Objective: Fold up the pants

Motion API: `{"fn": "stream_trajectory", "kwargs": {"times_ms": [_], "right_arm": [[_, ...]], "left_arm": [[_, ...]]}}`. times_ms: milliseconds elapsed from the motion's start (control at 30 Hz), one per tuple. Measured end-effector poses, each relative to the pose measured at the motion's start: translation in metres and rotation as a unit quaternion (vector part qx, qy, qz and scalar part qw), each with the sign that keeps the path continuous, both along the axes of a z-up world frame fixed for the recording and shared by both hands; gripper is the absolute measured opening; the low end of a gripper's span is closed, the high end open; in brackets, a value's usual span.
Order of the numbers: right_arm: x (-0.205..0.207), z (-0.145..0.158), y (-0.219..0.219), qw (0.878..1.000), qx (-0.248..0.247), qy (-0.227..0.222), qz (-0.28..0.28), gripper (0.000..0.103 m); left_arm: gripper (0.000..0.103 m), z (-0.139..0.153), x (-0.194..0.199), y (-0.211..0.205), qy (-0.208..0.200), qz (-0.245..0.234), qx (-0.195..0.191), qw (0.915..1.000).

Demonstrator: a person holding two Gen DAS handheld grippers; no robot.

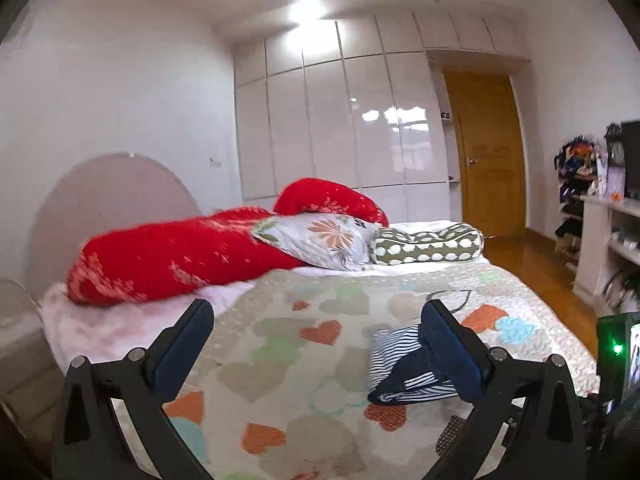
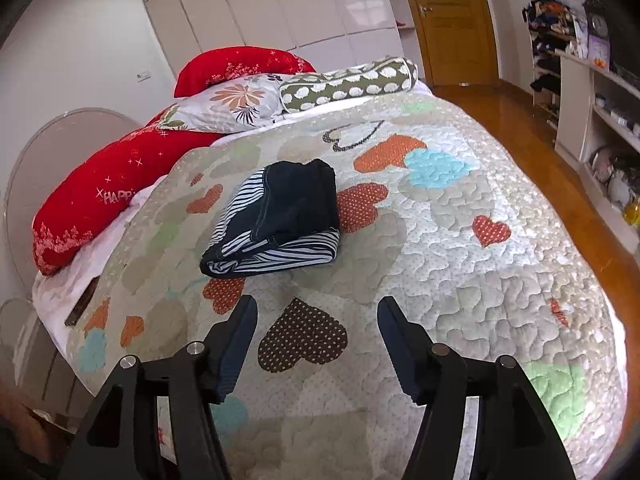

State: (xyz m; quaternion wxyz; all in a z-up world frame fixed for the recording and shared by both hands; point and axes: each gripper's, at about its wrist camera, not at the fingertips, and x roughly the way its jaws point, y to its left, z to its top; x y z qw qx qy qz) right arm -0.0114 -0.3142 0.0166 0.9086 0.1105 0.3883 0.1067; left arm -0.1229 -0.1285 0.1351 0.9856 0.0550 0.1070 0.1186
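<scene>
The pants (image 2: 276,220) lie folded into a compact bundle on the heart-patterned quilt (image 2: 460,240), dark navy cloth on top with a striped lining showing along the left and front edges. My right gripper (image 2: 316,312) hovers open above the quilt, a short way in front of the bundle, nothing between its fingers. In the left wrist view the same pants (image 1: 400,368) show at the lower right, partly hidden behind the right finger. My left gripper (image 1: 320,316) stands wide open over the quilt (image 1: 300,400), holding nothing and apart from the pants.
Red bolsters (image 2: 100,208), a floral pillow (image 2: 236,104) and a dotted roll pillow (image 2: 348,84) lie at the head of the bed. White wardrobes (image 1: 340,120) and a wooden door (image 1: 488,152) stand beyond. Shelves (image 2: 600,92) line the right wall, across the wooden floor (image 2: 568,184).
</scene>
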Motion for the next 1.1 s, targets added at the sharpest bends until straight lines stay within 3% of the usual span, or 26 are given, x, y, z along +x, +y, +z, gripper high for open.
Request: {"fn": "stream_trajectory", "kwargs": {"times_ms": [167,267,400,567,867,1100], "right_arm": [[-0.009,-0.002,0.006,1.0,-0.022,-0.001,0.001,0.07],[-0.011,-0.009,0.006,0.999,-0.033,0.007,0.002,0.071],[-0.009,-0.021,0.007,0.999,-0.041,0.027,0.001,0.071],[-0.01,-0.025,0.011,0.998,-0.051,0.031,0.003,0.071],[-0.006,-0.036,0.017,0.996,-0.072,0.051,0.004,0.072],[-0.003,-0.042,0.016,0.995,-0.078,0.065,-0.003,0.072]], "left_arm": [[0.103,-0.002,0.003,-0.002,0.027,-0.041,-0.027,0.9984],[0.103,-0.013,0.015,0.0,0.069,-0.052,-0.045,0.9952],[0.103,-0.031,0.03,0.008,0.13,-0.061,-0.086,0.9859],[0.103,-0.048,0.041,0.017,0.173,-0.065,-0.12,0.9754],[0.103,-0.066,0.044,0.003,0.208,-0.066,-0.093,0.9714],[0.103,-0.074,0.05,0.001,0.227,-0.076,-0.099,0.9658]]}}
